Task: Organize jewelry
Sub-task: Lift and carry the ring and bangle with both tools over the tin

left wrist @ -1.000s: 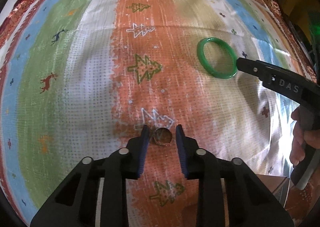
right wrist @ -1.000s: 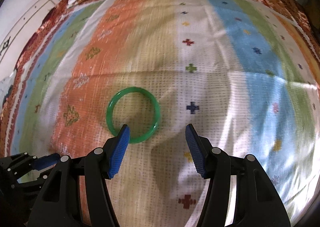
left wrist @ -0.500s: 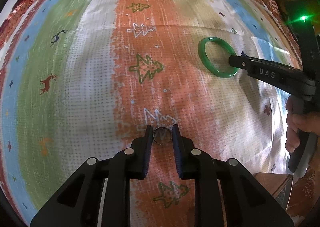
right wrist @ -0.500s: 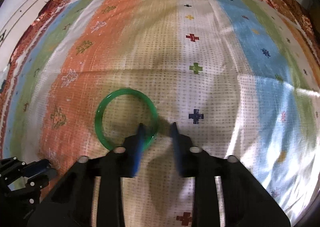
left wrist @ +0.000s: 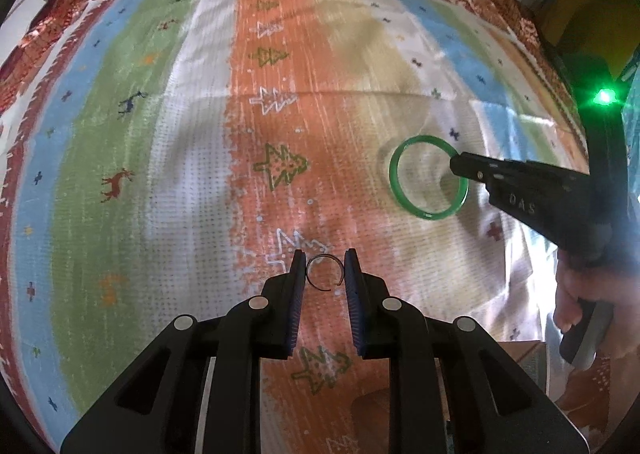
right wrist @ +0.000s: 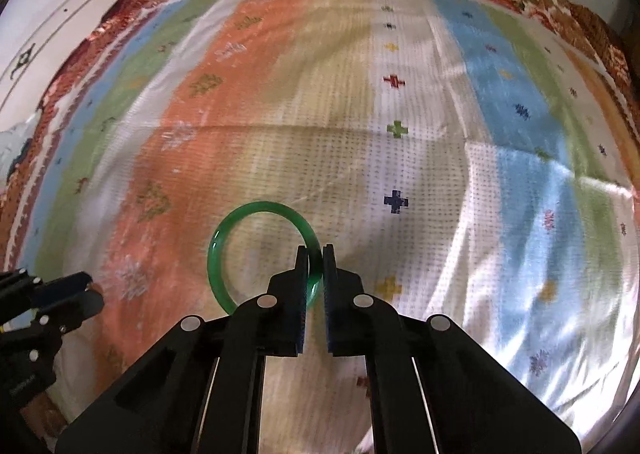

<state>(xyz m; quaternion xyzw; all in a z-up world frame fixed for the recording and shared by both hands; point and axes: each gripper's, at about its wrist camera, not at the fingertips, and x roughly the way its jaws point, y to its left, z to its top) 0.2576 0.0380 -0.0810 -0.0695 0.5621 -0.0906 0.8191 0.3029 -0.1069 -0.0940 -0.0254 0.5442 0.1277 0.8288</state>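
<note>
On a striped, patterned bedspread point(right wrist: 400, 54), the right gripper point(right wrist: 316, 254) pinches the near rim of a green bangle point(right wrist: 224, 238) — rigid, glossy, likely brittle and slippery, best held across its band. The left gripper point(left wrist: 323, 270) closes on a thin open metal ring point(left wrist: 325, 272) — light, springy, apparently clamped at its sides.

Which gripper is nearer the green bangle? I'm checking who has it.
Right. The right gripper pinches the green bangle's rim; the left gripper is apart, closed around a small ring.
</note>
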